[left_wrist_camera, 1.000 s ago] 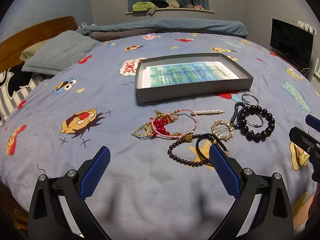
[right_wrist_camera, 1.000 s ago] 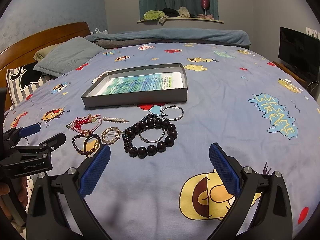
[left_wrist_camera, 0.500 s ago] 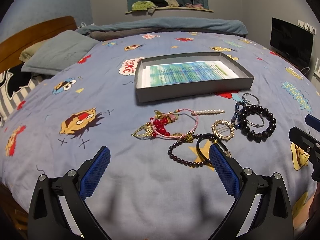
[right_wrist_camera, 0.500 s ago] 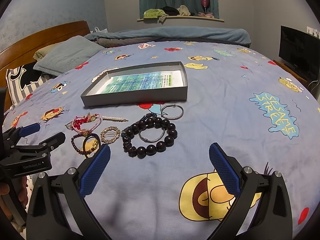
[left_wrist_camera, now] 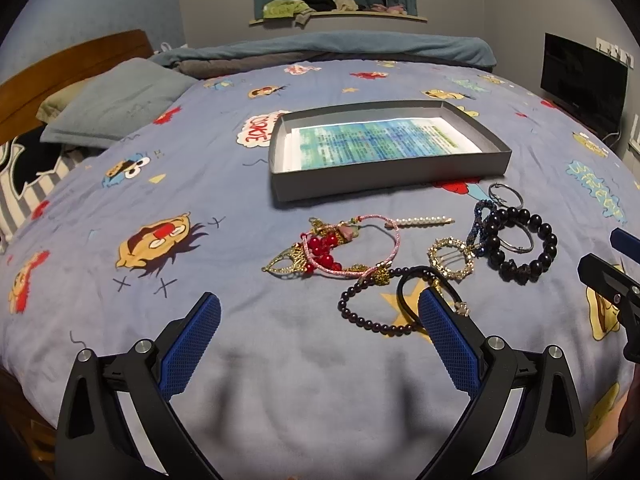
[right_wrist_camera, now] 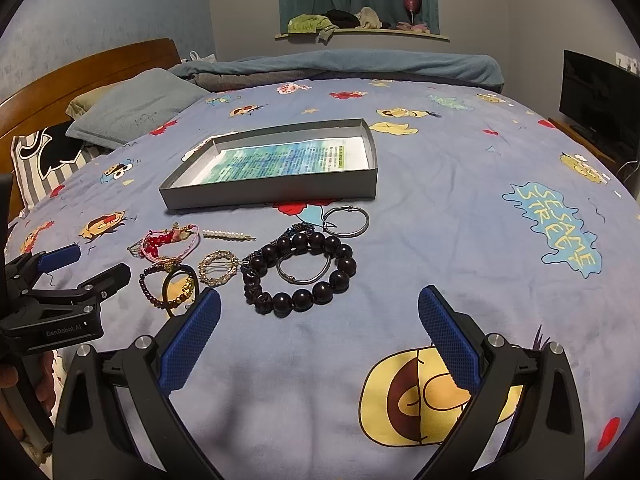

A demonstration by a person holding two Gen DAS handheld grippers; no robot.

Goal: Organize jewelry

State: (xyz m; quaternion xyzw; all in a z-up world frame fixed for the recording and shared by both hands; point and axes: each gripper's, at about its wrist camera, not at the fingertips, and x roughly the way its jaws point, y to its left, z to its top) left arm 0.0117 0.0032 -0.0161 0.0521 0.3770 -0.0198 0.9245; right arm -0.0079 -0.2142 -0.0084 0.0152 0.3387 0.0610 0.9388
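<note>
Left wrist view shows the left gripper wide apart and holding nothing, low over the bed cover. The right gripper is wide apart and empty too. Just past the left one, at about 1 o'clock, lies the small dark bead bracelet. Further out sit the pink cord bracelet and the big black bead bracelet. At 12 o'clock waits the grey box, with no jewelry in it. The sorting looks not yet begun; next, a gripper should go down and pinch one piece.

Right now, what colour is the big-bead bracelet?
The big-bead bracelet is glossy black or very dark brown; the right wrist view shows it best.
</note>
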